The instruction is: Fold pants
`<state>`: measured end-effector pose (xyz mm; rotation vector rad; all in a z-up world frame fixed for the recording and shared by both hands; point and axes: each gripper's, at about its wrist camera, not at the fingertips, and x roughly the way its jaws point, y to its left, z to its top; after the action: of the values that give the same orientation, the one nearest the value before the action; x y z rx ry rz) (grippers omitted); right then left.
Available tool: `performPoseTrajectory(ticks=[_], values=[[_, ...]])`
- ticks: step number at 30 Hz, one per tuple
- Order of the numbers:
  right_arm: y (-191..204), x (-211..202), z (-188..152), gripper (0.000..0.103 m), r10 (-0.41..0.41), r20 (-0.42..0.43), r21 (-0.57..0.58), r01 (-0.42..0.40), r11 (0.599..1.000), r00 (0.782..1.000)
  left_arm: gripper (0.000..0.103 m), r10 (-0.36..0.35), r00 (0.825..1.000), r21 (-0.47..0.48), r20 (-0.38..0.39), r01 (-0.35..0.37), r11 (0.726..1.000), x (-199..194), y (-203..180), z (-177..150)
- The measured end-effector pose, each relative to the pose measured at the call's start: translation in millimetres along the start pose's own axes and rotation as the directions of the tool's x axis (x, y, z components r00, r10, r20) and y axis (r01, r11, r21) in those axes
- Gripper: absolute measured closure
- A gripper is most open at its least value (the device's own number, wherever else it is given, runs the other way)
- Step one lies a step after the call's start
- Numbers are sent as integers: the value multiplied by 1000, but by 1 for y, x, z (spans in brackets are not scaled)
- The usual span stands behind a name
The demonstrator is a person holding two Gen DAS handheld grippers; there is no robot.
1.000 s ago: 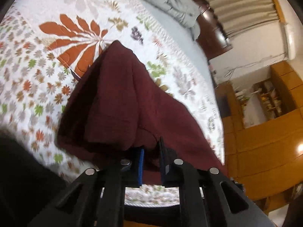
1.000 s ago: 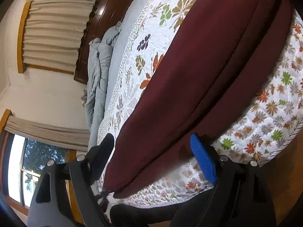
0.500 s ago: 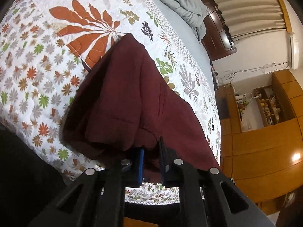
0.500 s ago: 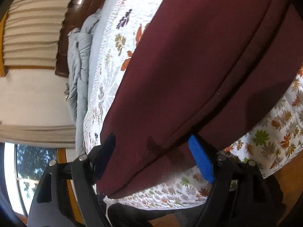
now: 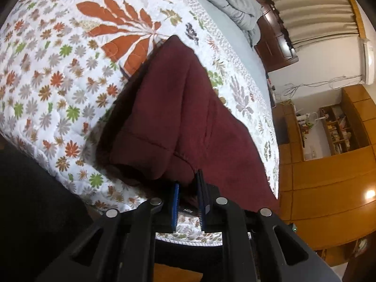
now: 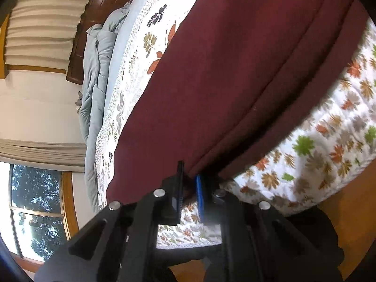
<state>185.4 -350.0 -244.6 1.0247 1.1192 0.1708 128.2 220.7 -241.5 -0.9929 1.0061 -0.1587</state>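
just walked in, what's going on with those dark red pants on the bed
A person is folding the maroon pants on the floral quilt, a handheld claw in each hand. The left claw is shut on a bunched edge of the fabric. The right claw has just been closing and now pinches another edge near the bedside. Most of the pants lie flat.

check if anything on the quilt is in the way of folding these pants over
Nothing visible is. Both the left gripper and right gripper are shut on the maroon pants; the quilt beyond is bare, the grey blanket far off.
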Motion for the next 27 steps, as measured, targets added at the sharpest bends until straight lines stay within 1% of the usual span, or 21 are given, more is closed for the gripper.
performPoseTrajectory(ticks=[1, 2, 3, 4, 5, 6, 8, 9, 10, 11, 12, 14, 15, 16, 17, 20, 22, 23, 24, 25, 27], values=[[1, 2, 0, 79, 15, -11, 5, -15, 1000, 1000, 87, 8, 1000, -8, -4, -8, 1000, 0, 1, -2], [2, -1, -1, 68, 41, -20, 4, -41, 999, 999, 85, 27, 1000, -14, -11, -27, 1000, -2, 2, -6], [2, -7, -3, 59, 58, -21, -1, -58, 998, 998, 83, 38, 999, -15, -14, -39, 999, -6, 2, -12], [1, -19, -3, 56, 73, -6, -4, -73, 997, 997, 83, 46, 999, -3, -21, -46, 999, -14, -1, -20], [-2, -33, -2, 56, 82, 25, 5, -82, 997, 996, 83, 39, 999, 15, -27, -38, 999, -19, -4, -24], [-8, -49, -1, 56, 92, 71, 21, -94, 995, 993, 83, 16, 1000, 54, -22, -15, 998, -30, -12, -31], [-34, -93, 10, 56, 82, 207, 87, -102, 991, 975, 80, -5, 1000, 150, 7, 4, 989, -45, -32, -39], [-44, -105, 14, 56, 79, 244, 114, -109, 987, 967, 75, -9, 1000, 196, 20, 4, 981, -49, -43, -41], [-59, -118, 21, 55, 93, 284, 157, -142, 977, 954, 59, -15, 999, 234, 31, 7, 972, -51, -53, -41], [-69, -126, 26, 53, 116, 308, 181, -178, 967, 944, 52, -23, 999, 271, 43, 10, 962, -49, -63, -38], [-77, -132, 33, 52, 133, 333, 196, -207, 959, 933, 47, -19, 998, 279, 56, 2, 960, -46, -67, -34], [-83, -132, 41, 50, 144, 344, 197, -221, 955, 928, 47, -36, 999, 254, 19, 30, 967, -28, -70, -20], [-85, -130, 44, 50, 135, 340, 206, -214, 955, 931, 46, -40, 999, 239, -3, 40, 970, -18, -68, -13], [-86, -124, 48, 50, 111, 331, 226, -193, 955, 937, 45, -27, 999, 230, -17, 30, 973, -10, -66, -9], [-87, -122, 48, 50, 99, 328, 243, -185, 952, 940, 45, 26, 998, 206, -49, -15, 979, 5, -59, -3], [-83, -115, 51, 51, 72, 328, 246, -159, 956, 942, 45, 110, 986, 168, -123, -89, 982, 36, -39, 3], [-82, -113, 52, 51, 62, 326, 247, -148, 958, 943, 46, 98, 988, 155, -123, -78, 985, 41, -30, 4], [-79, -114, 52, 65, 51, 328, 239, -135, 962, 943, 46, 96, 988, 147, -122, -78, 986, 41, -29, 5], [-77, -120, 51, 97, 32, 342, 220, -113, 969, 939, 46, 99, 988, 141, -123, -81, 987, 41, -30, 5], [-75, -123, 49, 95, 26, 354, 214, -108, 971, 935, 47, 101, 987, 139, -122, -84, 987, 40, -29, 6], [-77, -126, 45, 95, 12, 363, 221, -99, 970, 932, 47, 105, 987, 144, -121, -87, 986, 40, -28, 5]])
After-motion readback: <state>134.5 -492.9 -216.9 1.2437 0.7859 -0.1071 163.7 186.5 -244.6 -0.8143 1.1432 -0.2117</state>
